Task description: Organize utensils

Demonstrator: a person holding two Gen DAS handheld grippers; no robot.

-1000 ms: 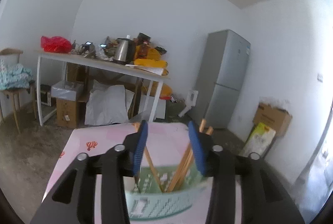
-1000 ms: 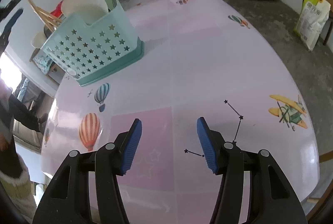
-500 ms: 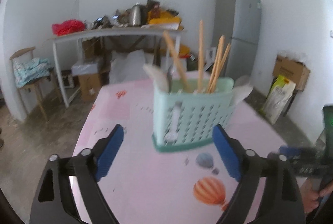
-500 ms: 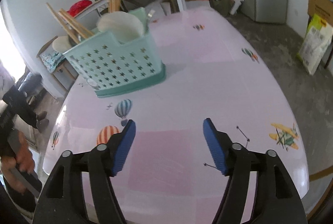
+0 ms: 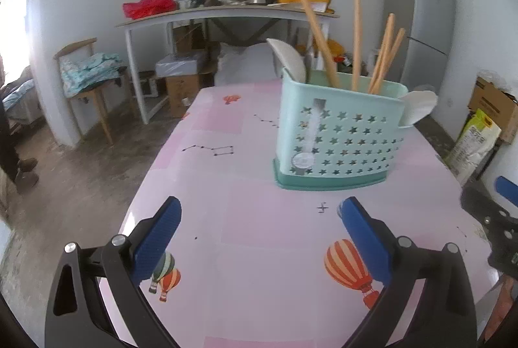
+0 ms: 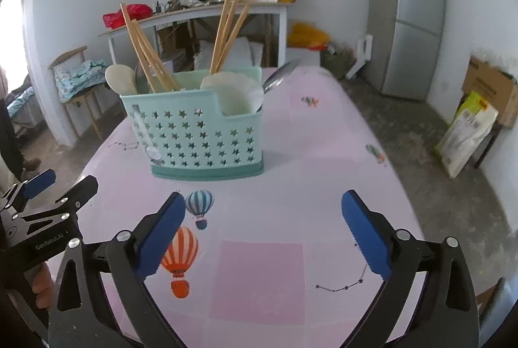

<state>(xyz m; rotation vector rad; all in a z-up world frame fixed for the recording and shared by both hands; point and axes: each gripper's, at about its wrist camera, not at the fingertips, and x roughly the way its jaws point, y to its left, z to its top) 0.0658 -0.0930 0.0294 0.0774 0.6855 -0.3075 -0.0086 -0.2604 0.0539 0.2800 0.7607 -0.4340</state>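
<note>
Teal caddy (image 6: 200, 134) stands upright on the pink surface (image 6: 307, 153), holding chopsticks (image 6: 145, 53) and spoons (image 6: 120, 79). Both hand-held grippers, left (image 5: 257, 230) and right (image 6: 263, 226), have just been opening; they gape wide and empty, short of the caddy.

Mint caddy (image 6: 200, 137) with star cutouts and a darker teal base stands upright on my pink table (image 6: 291, 153), balloon prints near it. Two bunches of wooden chopsticks (image 6: 142, 50) stand in it, one leaning left, the other (image 6: 228, 34) nearly upright. White spoons (image 6: 120, 79) poke over the rim, a wide white one (image 6: 236, 89) fills the lower-walled right compartment, a metal spoon (image 6: 280, 76) leans out beside it
</note>
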